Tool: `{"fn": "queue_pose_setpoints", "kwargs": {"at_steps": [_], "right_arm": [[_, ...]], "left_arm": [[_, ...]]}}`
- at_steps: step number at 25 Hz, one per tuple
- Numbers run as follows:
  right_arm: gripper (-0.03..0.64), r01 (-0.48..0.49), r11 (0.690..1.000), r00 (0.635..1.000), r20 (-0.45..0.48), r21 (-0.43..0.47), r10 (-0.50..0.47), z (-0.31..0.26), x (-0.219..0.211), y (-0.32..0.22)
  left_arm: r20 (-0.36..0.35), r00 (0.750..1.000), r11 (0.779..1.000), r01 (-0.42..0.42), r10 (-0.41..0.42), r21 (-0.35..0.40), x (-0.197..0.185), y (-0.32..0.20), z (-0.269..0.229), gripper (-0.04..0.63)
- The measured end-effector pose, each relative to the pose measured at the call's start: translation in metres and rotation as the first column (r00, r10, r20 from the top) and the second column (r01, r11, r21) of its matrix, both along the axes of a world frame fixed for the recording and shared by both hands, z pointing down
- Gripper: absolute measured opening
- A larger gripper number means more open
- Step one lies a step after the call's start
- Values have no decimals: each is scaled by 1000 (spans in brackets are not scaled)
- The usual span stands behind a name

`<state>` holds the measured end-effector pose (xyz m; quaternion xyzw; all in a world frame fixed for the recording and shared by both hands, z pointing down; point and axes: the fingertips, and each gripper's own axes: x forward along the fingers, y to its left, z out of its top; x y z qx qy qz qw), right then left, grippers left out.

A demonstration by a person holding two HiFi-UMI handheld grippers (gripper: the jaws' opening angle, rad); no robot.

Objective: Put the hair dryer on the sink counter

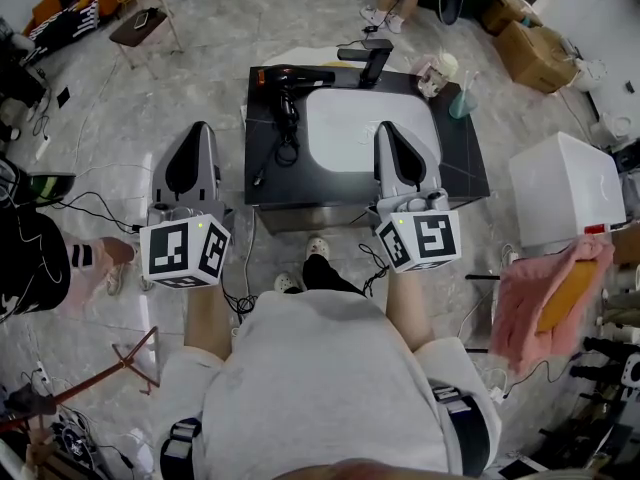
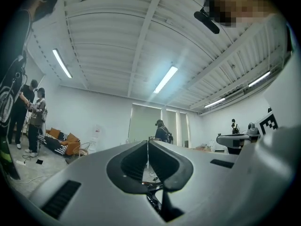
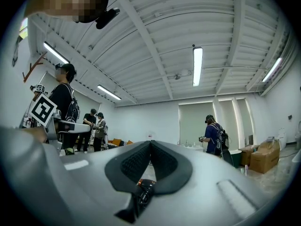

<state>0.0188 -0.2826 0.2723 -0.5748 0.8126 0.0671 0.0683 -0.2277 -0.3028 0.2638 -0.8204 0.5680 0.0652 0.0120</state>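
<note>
Nearest the camera, the person (image 1: pixel 320 368) in a pale shirt stood facing the worktop (image 1: pixel 460 163), with a gripper in each hand. The left gripper (image 1: pixel 199 128) was over the floor (image 1: pixel 120 118), just left of the worktop. In its own view its jaws met tip to tip with nothing between them. The right gripper (image 1: pixel 389 128) was in front of the right side of the white basin (image 1: pixel 350 118). Its jaws were likewise pressed together and empty. Both gripper views looked out across the room and up at the ceiling, not down at the worktop.

Beyond the grippers, the black hair dryer (image 1: pixel 287 86) lay on the dark left strip of the worktop, just beside the basin and apart from both grippers. Its cord (image 1: pixel 270 163) trailed toward the front edge. A black tap (image 1: pixel 372 61) stood at the far edge behind the basin, and a greenish bottle (image 1: pixel 462 103) stood near the far right corner. Off to the right, a pink towel (image 1: pixel 530 303) hung near a white box (image 1: pixel 565 188).
</note>
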Motion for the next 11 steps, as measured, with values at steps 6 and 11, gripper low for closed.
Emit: {"fn": "queue_pose_setpoints", "kwargs": {"at_steps": [6,11], "right_arm": [[11,-1,1000,1000,-7,4,1,-1,-1,1],[11,-5,1000,1000,-8,4,5,-2,-1,1]], "left_arm": [[-7,1000,1000,-7,7,5,0,0,-2,9],[-21,1000,1000,-17,17,3,-1,0,-1,9]]}}
